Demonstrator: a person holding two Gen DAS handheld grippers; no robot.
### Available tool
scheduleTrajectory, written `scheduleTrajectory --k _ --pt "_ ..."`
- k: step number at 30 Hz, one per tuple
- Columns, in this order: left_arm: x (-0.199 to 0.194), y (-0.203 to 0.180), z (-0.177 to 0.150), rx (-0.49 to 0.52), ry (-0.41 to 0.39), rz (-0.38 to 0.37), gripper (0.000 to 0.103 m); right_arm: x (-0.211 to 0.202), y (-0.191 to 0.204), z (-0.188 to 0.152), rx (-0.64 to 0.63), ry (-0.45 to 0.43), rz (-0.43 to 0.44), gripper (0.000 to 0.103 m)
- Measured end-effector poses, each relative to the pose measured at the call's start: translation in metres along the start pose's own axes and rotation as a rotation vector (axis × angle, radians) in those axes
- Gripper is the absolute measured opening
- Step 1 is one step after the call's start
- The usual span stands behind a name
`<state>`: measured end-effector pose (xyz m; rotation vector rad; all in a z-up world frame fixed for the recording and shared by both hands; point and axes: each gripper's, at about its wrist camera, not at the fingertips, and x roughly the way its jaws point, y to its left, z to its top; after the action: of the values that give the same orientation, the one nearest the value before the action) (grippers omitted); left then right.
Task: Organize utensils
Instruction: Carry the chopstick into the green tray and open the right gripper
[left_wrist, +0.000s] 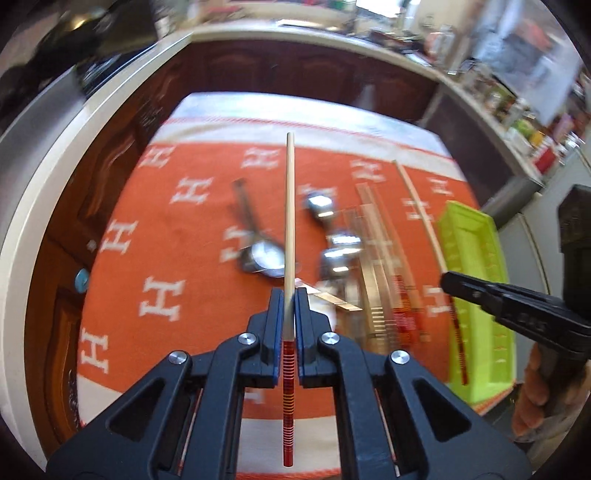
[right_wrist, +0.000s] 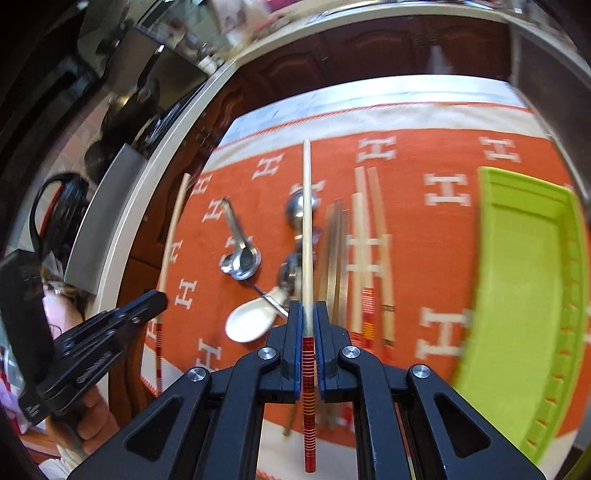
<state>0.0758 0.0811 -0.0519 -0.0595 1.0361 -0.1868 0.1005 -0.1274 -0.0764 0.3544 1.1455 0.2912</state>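
My left gripper (left_wrist: 289, 300) is shut on a pale chopstick with a red striped end (left_wrist: 290, 206), held above the orange cloth. My right gripper (right_wrist: 307, 309) is shut on a matching chopstick (right_wrist: 306, 221). Each gripper also shows in the other view: the right gripper (left_wrist: 450, 279) over the lime green tray (left_wrist: 476, 251), the left gripper (right_wrist: 157, 297) at the cloth's left edge. On the cloth lie a metal spoon (right_wrist: 242, 258), a second metal spoon (right_wrist: 298, 206), a white ceramic spoon (right_wrist: 247, 324) and several loose chopsticks (right_wrist: 360, 240).
The orange cloth with white H letters (right_wrist: 443, 229) covers a table. The green tray (right_wrist: 524, 280) lies at its right side. Dark wood cabinets (left_wrist: 280, 70) under a pale counter edge (left_wrist: 55, 155) curve around the far and left sides. A hand (left_wrist: 535, 398) grips the right tool.
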Motion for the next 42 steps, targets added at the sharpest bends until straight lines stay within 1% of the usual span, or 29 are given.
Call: scheduleTrajectory --k 3,4,6,9,13,17,21,22,24,26,29,32,34,36,38,42 --pt "-0.007 -0.039 0.004 0.058 -0.008 -0.046 0.004 -0.034 -0.026 -0.011 0.048 -0.050 -0.041 0.006" --pt "-0.007 -0.055 0.005 0.080 -0.010 -0.060 0.004 -0.040 -0.031 -0.014 0.058 -0.060 -0.051 0.006" --pt "-0.006 -0.083 0.007 0.113 0.001 -0.095 0.004 -0.059 -0.047 -0.022 0.091 -0.089 -0.079 0.006" --pt "0.003 -0.126 0.010 0.147 0.024 -0.157 0.004 -0.085 -0.072 -0.034 0.146 -0.126 -0.125 0.006" --pt "0.027 -0.176 0.009 0.155 0.092 -0.226 0.004 -0.103 -0.104 -0.051 0.207 -0.145 -0.179 0.006" --pt "0.053 -0.208 0.008 0.159 0.153 -0.250 0.004 -0.108 -0.133 -0.065 0.262 -0.145 -0.231 0.006" --pt "0.066 -0.231 0.002 0.169 0.181 -0.256 0.004 -0.110 -0.154 -0.073 0.288 -0.131 -0.258 0.007" --pt "0.069 -0.235 0.000 0.174 0.188 -0.254 0.004 -0.110 -0.158 -0.074 0.292 -0.131 -0.263 0.009" --pt "0.072 -0.241 -0.003 0.189 0.196 -0.238 0.004 -0.109 -0.159 -0.082 0.295 -0.144 -0.285 0.015" --pt "0.074 -0.234 -0.009 0.207 0.202 -0.217 0.004 -0.109 -0.159 -0.085 0.295 -0.163 -0.311 0.022" --pt "0.066 -0.230 -0.016 0.221 0.198 -0.185 0.005 -0.111 -0.159 -0.087 0.296 -0.176 -0.323 0.023" --pt "0.050 -0.220 -0.019 0.234 0.160 -0.144 0.010 -0.108 -0.153 -0.086 0.284 -0.171 -0.331 0.024" --pt "0.041 -0.213 -0.020 0.234 0.139 -0.120 0.019 -0.106 -0.146 -0.089 0.266 -0.170 -0.344 0.024" --pt "0.034 -0.203 -0.020 0.226 0.125 -0.105 0.024 -0.103 -0.139 -0.090 0.248 -0.166 -0.354 0.024" --pt "0.028 -0.194 -0.018 0.215 0.114 -0.095 0.025 -0.098 -0.134 -0.091 0.239 -0.159 -0.352 0.024" --pt "0.019 -0.177 -0.018 0.206 0.081 -0.041 0.025 -0.091 -0.126 -0.093 0.223 -0.148 -0.351 0.024"
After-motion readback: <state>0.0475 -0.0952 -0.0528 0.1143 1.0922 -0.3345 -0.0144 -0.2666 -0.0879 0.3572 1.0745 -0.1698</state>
